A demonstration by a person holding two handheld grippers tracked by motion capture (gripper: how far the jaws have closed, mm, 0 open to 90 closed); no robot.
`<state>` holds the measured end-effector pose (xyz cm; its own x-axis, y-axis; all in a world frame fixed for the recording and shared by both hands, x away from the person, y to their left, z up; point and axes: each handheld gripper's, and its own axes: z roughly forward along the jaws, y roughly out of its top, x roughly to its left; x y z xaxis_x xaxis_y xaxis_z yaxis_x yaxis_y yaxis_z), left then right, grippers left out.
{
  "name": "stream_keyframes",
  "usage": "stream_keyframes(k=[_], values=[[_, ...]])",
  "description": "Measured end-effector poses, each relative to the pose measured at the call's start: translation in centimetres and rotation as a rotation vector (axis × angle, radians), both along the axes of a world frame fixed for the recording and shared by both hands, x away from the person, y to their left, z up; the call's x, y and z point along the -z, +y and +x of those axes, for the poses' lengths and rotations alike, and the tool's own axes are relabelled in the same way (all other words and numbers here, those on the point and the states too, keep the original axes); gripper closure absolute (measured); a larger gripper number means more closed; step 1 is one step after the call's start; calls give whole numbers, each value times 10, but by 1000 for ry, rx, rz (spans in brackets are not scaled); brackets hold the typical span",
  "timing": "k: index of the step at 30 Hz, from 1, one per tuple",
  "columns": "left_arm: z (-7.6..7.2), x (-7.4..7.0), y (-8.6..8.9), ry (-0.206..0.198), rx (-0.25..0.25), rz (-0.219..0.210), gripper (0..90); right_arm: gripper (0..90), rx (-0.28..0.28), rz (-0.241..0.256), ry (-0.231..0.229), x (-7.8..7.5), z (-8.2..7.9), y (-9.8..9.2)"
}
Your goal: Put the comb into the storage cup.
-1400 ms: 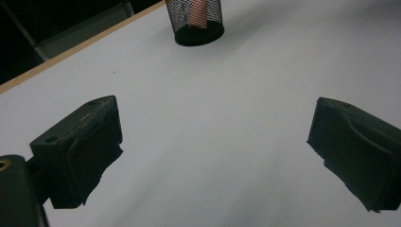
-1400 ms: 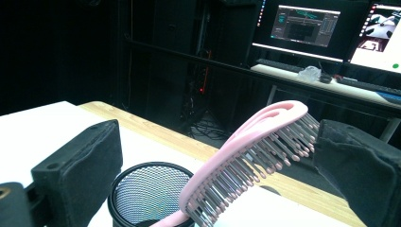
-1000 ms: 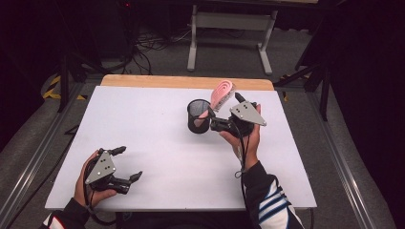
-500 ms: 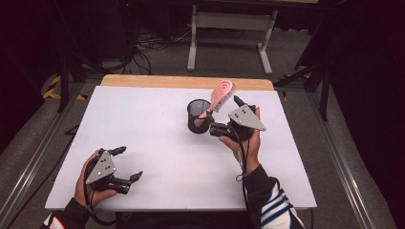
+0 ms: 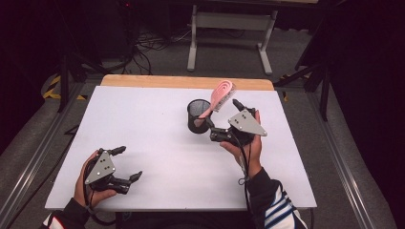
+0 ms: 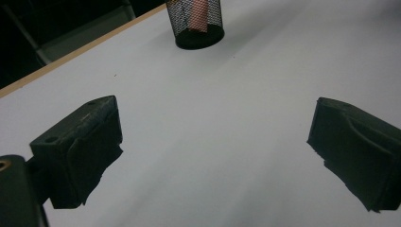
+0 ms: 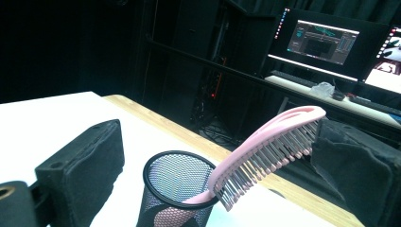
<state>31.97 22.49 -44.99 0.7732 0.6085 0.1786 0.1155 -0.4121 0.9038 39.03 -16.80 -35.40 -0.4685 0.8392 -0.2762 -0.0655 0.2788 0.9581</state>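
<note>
Upright, the black mesh cup (image 7: 176, 189) holds a pink bristled brush (image 7: 265, 153); right tongs (image 7: 217, 165) gape around it; left tongs (image 6: 213, 156) gape empty.

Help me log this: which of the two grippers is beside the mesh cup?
The right gripper, jaws open around the pink brush leaning out of the mesh cup. The left gripper sits open near the table's front edge.

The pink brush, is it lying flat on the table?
No, the pink brush stands handle-down in the black mesh cup, leaning on its rim.
</note>
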Motion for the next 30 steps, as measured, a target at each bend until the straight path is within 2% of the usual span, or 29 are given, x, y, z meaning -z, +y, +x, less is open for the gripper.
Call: stream_keyframes(k=[30], values=[[-1, -1, 0, -1, 3, 6, 45, 48, -78, -43, -11, 2, -25, 2]])
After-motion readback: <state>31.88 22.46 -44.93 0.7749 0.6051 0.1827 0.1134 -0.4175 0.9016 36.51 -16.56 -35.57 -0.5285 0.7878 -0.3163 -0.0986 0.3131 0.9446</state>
